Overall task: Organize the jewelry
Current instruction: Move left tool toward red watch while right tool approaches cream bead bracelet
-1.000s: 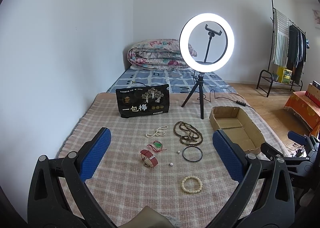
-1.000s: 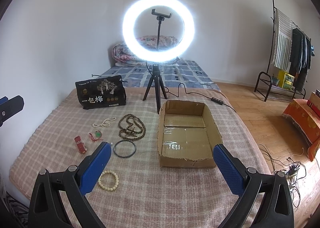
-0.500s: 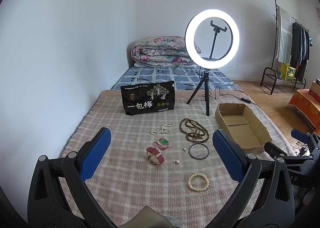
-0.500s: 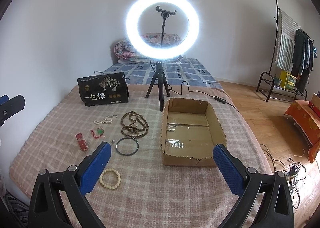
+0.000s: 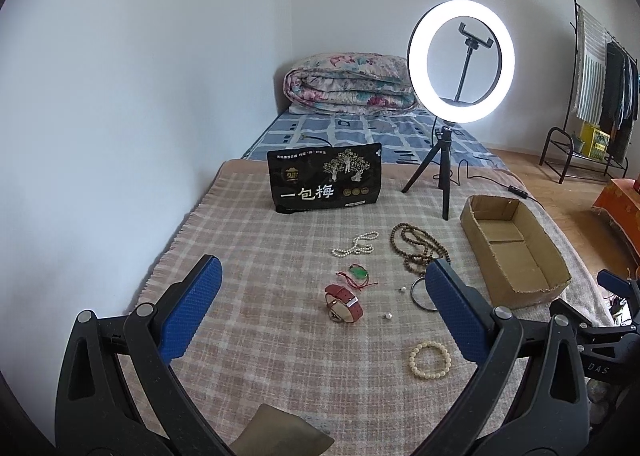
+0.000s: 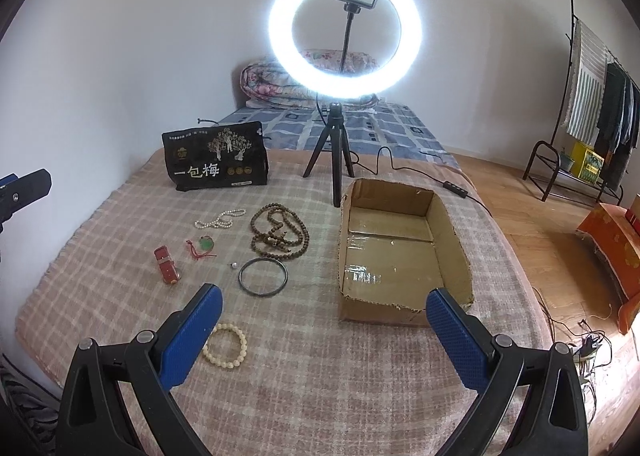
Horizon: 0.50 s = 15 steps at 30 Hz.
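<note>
Red watch (image 5: 343,302), pink plaid blanket (image 5: 256,356)

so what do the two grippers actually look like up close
Both match. The left gripper and right gripper each have two black plastic arms with triangular cut-outs and silver pivot screws, ending in fingers faced with blue, dimple-textured pads. In the left wrist view the right gripper's black body carries faint pale lettering, too small to read fully. No cables or sleeves show.

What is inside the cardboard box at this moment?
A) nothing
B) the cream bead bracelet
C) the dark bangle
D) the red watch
A: the box shows only its bare taped floor, while the bracelet, watch and bangle all lie on the blanket outside it.
</note>
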### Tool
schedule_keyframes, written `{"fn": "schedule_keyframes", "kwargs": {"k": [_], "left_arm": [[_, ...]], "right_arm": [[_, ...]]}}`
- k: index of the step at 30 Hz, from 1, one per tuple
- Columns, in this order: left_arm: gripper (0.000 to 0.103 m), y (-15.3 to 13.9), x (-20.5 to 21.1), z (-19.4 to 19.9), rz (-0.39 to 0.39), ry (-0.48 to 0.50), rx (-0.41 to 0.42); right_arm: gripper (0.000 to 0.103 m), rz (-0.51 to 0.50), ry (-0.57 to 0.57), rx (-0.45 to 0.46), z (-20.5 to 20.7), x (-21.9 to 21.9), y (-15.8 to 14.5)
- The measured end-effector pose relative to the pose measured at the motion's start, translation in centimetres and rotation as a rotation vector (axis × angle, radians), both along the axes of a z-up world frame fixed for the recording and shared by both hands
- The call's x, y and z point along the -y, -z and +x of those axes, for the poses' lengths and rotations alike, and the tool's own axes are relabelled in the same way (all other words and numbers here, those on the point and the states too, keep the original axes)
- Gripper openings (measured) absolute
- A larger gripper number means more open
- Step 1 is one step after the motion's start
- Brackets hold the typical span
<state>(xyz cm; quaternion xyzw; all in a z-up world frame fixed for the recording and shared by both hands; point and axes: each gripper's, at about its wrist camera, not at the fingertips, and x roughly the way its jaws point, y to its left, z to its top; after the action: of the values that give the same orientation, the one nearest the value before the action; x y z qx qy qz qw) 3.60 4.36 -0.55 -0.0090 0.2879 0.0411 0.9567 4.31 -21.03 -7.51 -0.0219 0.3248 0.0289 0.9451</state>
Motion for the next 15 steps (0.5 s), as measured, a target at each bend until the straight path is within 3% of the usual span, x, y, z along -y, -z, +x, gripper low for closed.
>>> {"fn": "schedule_keyframes", "kwargs": {"k": [6, 15], "left_arm": [[0.103, 1.3, -2.4, 3.1, 0.002, -0.013, -0.080], [0.103, 3.2, -4.1, 5.8, 0.032, -0.063, -0.115]], "right_arm": [[0.102, 0.008, -0.048, -0.080, 1.8, -0.6, 2.2], [0.097, -0.071, -0.136, -0.191, 3.7, -2.7, 5.7]]}}
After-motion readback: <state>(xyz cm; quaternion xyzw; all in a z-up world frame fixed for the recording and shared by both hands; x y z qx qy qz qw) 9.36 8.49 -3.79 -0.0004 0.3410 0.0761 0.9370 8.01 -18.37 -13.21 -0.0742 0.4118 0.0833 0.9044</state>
